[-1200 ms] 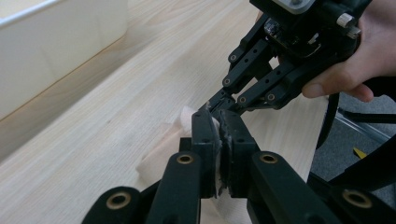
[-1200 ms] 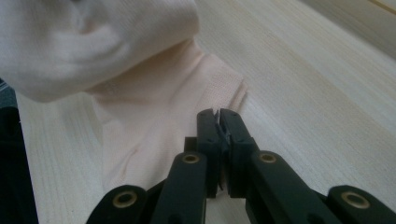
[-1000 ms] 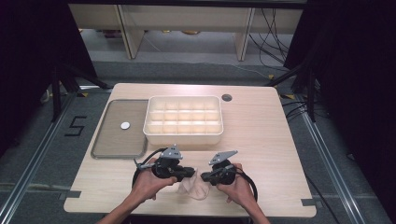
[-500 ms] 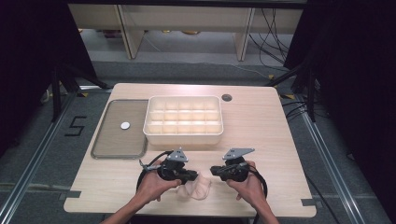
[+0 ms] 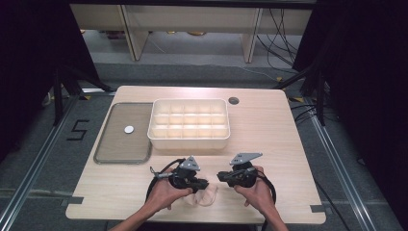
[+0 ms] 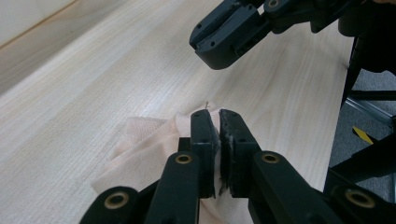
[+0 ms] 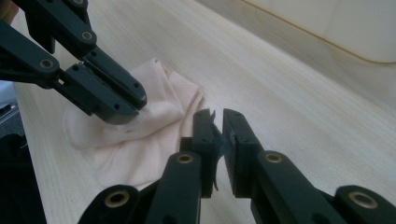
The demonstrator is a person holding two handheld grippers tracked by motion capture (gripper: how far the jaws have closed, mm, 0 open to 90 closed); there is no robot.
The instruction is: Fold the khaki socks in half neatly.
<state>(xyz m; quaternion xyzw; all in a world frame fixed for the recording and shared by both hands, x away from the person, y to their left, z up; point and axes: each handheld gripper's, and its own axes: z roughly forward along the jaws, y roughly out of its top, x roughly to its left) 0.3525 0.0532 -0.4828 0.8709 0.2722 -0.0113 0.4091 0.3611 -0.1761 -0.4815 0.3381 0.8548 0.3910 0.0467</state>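
Near the bottom centre of the high view, a small pale peach cloth [image 5: 202,197] lies crumpled on the wooden table [image 5: 269,130], between the person's two hands. The left gripper [image 5: 201,184] has its jaws pressed together on a fold of that cloth, as its own view shows the fabric [image 6: 154,140] bunched at the tips. The right gripper [image 5: 222,176] sits just beside the cloth's right edge, jaws nearly together with nothing but a thin sliver between them; in its own view the cloth [image 7: 140,135] lies to the left of its tips [image 7: 215,123]. The cloth is a loose heap, so its long axis cannot be told. The left gripper is the nearer one. A compartmented tray [image 5: 190,139] stands farther up the table.
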